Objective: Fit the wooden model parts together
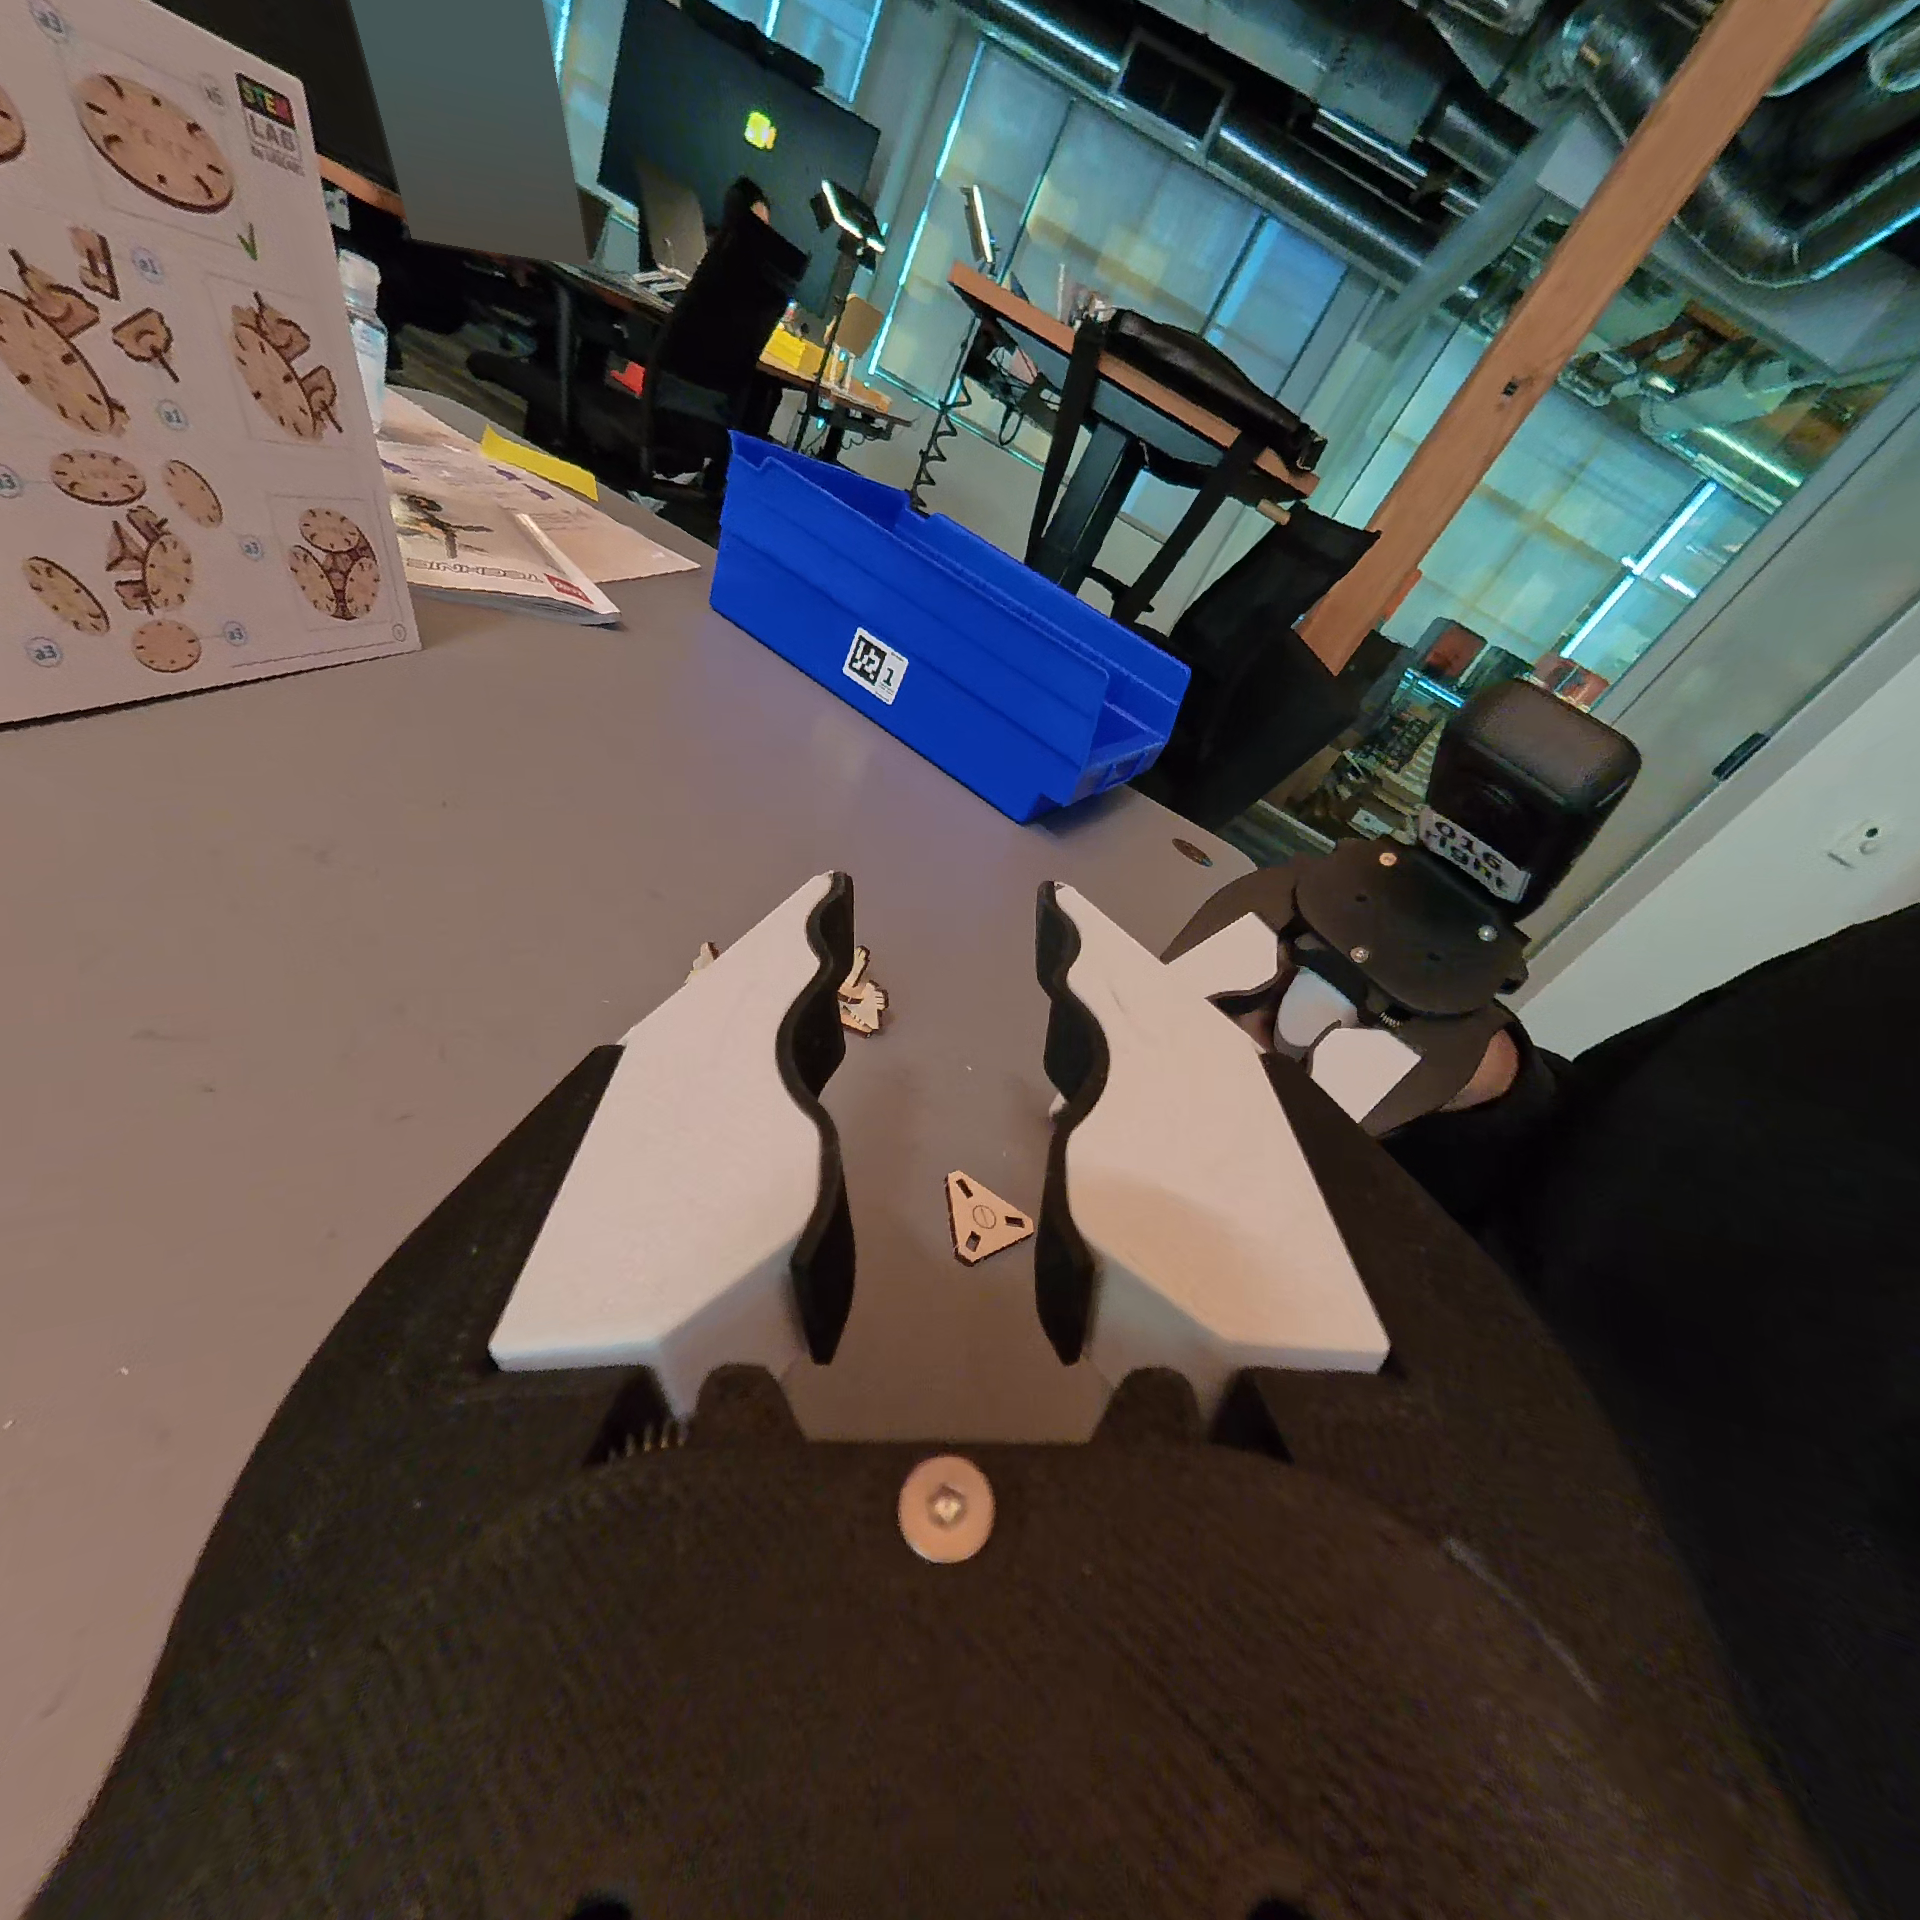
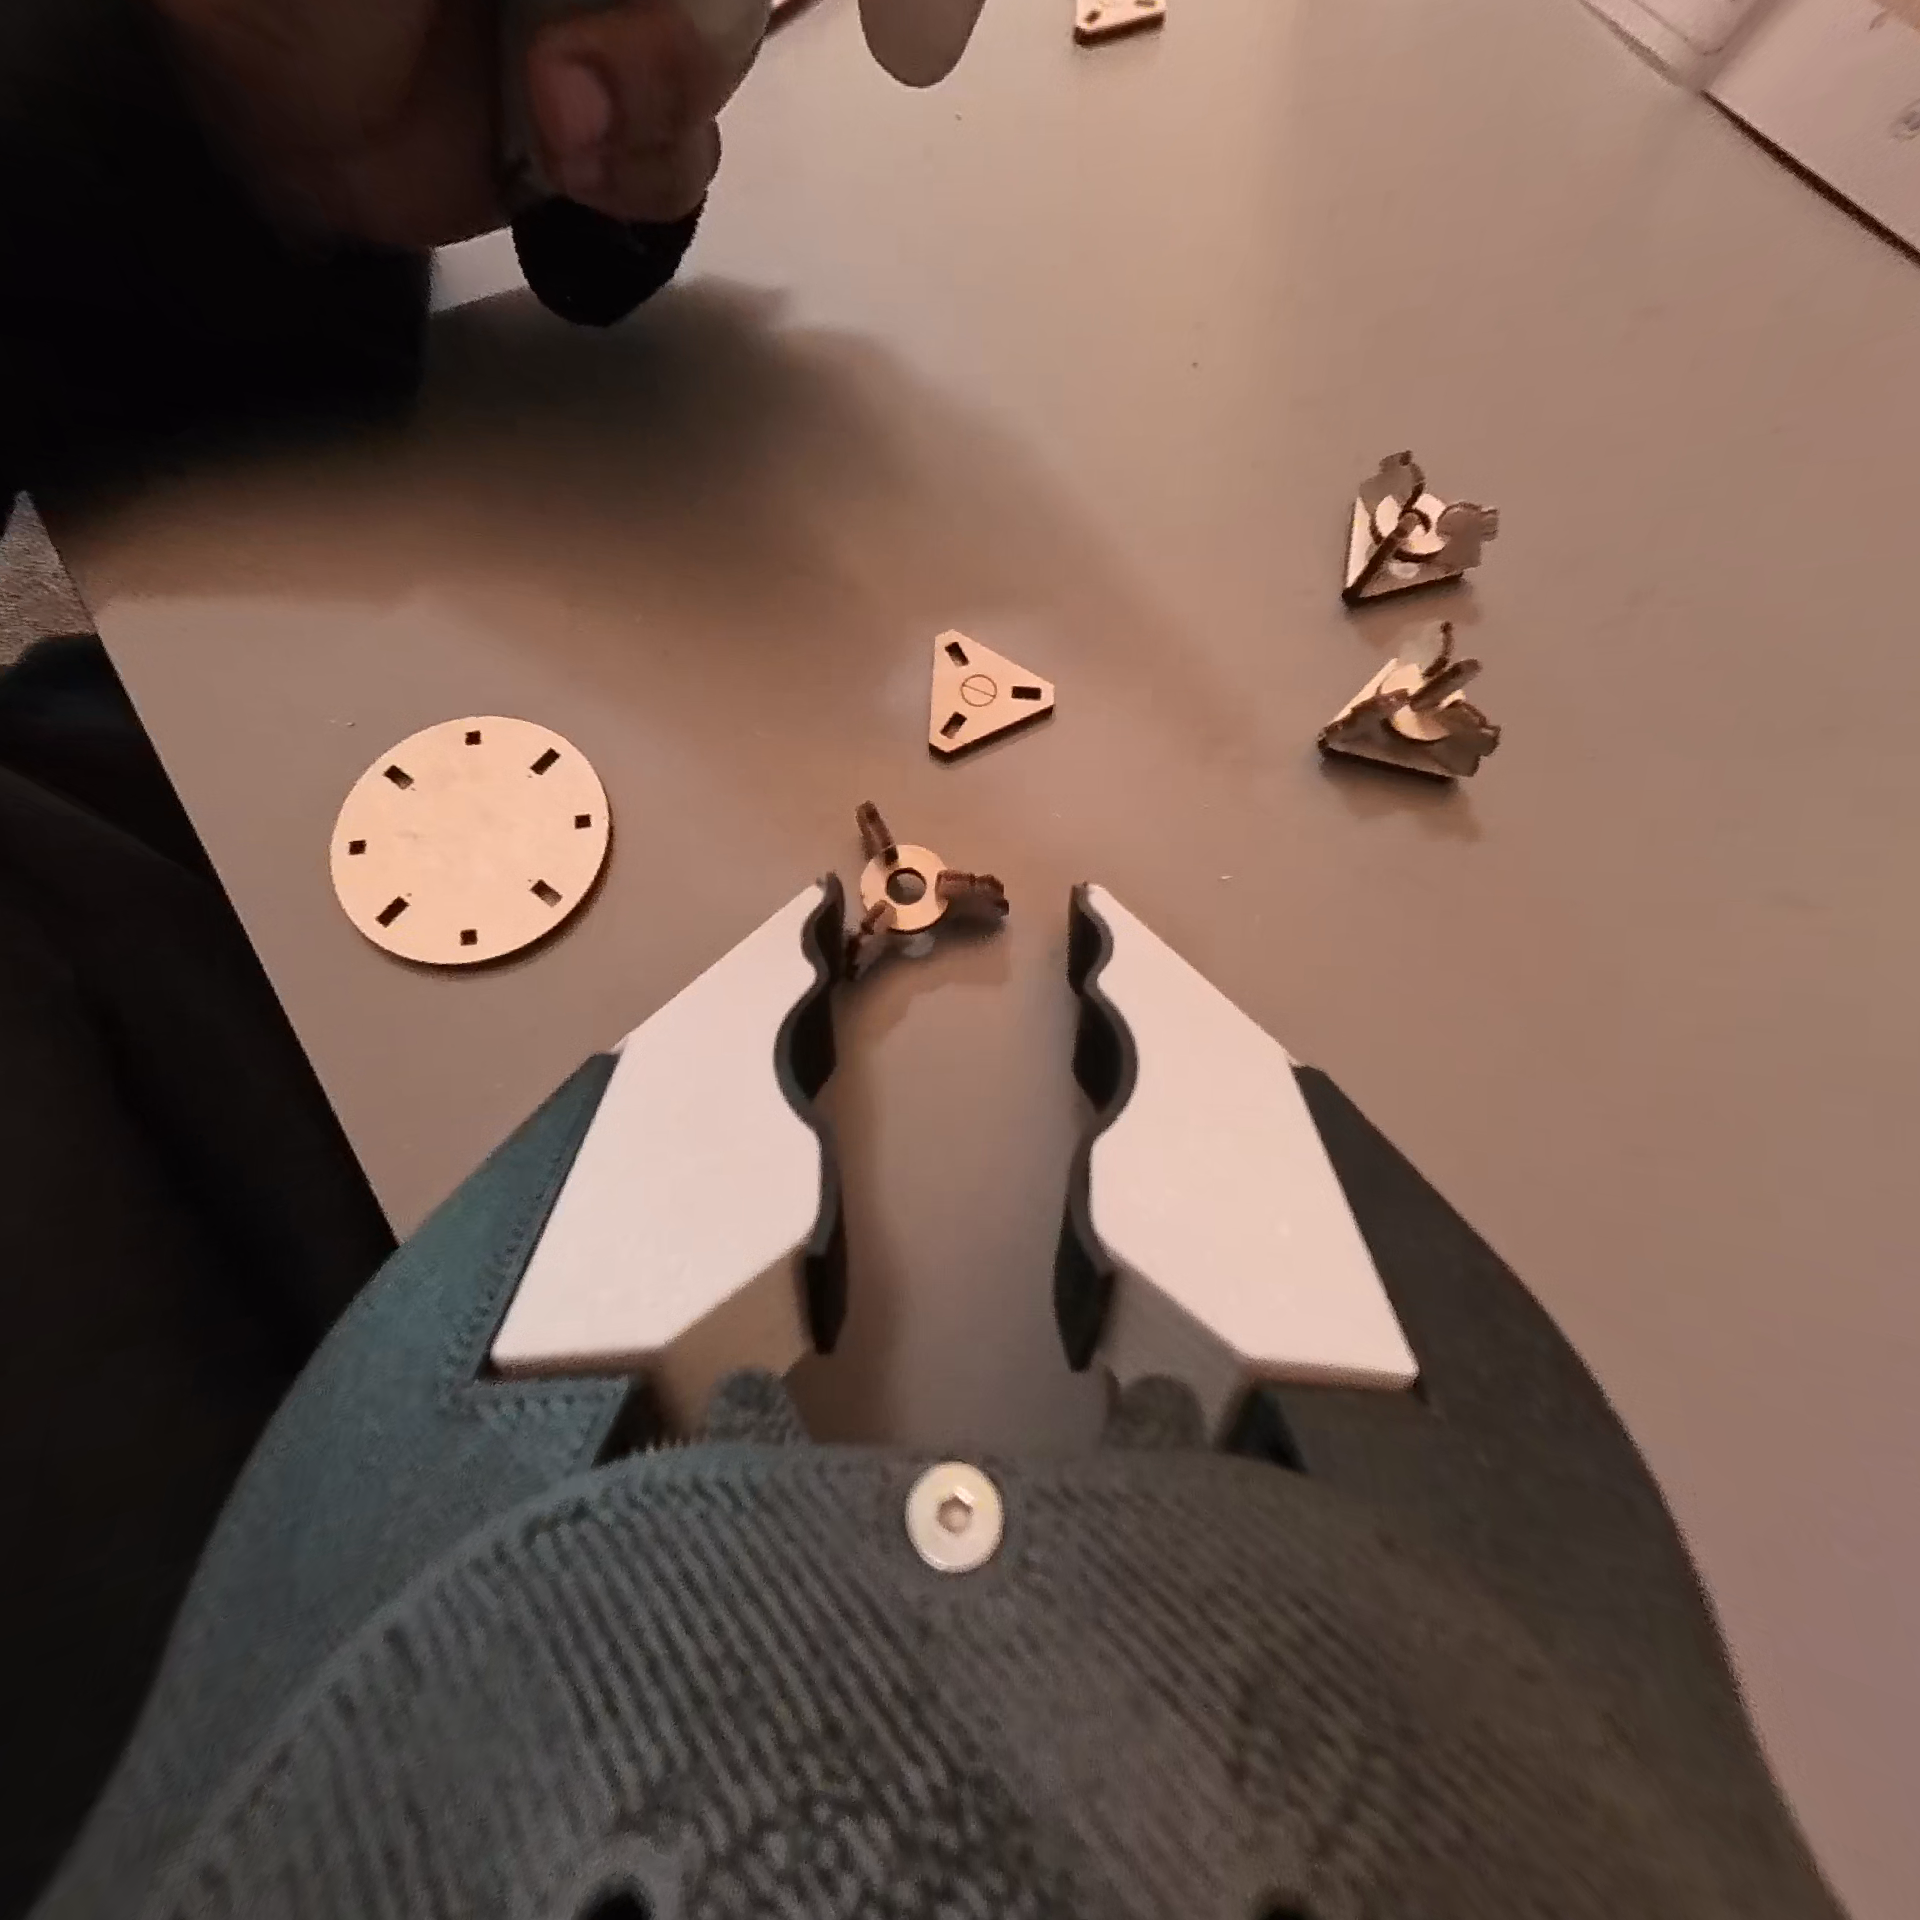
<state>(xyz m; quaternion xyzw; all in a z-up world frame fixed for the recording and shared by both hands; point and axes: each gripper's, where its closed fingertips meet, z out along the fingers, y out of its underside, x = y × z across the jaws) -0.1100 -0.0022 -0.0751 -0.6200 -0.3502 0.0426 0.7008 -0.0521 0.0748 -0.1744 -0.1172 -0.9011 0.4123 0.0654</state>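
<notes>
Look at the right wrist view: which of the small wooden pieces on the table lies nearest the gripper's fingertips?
The three-armed ring piece, just off the right gripper's left fingertip. The flat triangle lies farther ahead, and the two assembled triangles sit off right.

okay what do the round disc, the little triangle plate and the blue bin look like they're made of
Round disc: thin pale plywood, apparently laser-cut, matte, dark-edged slots.
Triangle plate: same light wood look, browned edges, three slots.
Blue bin: glossy moulded plastic by its sheen and uniform colour.
</notes>
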